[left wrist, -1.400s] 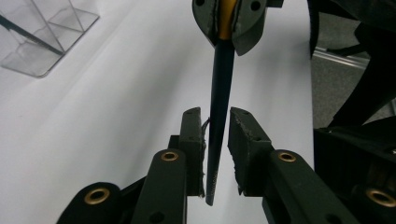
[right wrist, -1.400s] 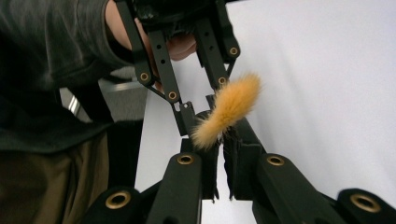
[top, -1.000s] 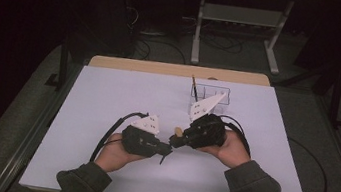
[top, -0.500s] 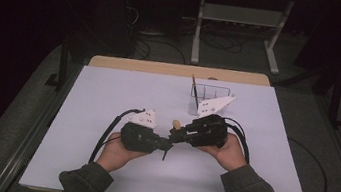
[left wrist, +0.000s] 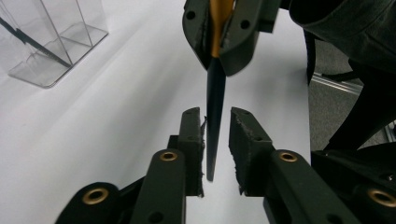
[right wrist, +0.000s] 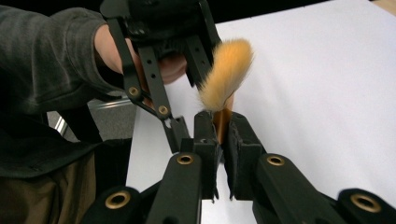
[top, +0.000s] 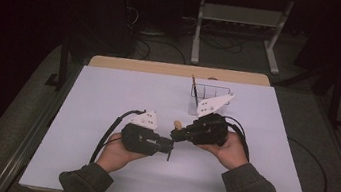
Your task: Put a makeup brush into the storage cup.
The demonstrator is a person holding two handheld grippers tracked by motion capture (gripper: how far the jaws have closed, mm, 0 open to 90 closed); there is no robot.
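A white rectangular surface (top: 107,97) in a dark room; right gripper (top: 177,134) fingers clamp an orange-bristled, dark-handled brush (left wrist: 215,93), left gripper (top: 169,149) fingers just opening around its handle.

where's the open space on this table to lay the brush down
Bare patches: the wide left side of the white table, from the left gripper out to the left edge, and the right strip past the right gripper. Crowded: the middle, where both grippers meet on the brush, and behind it the clear organizer.

Black fingers (left wrist: 191,140) (brass rivets), grey sleeves (top: 251,188)
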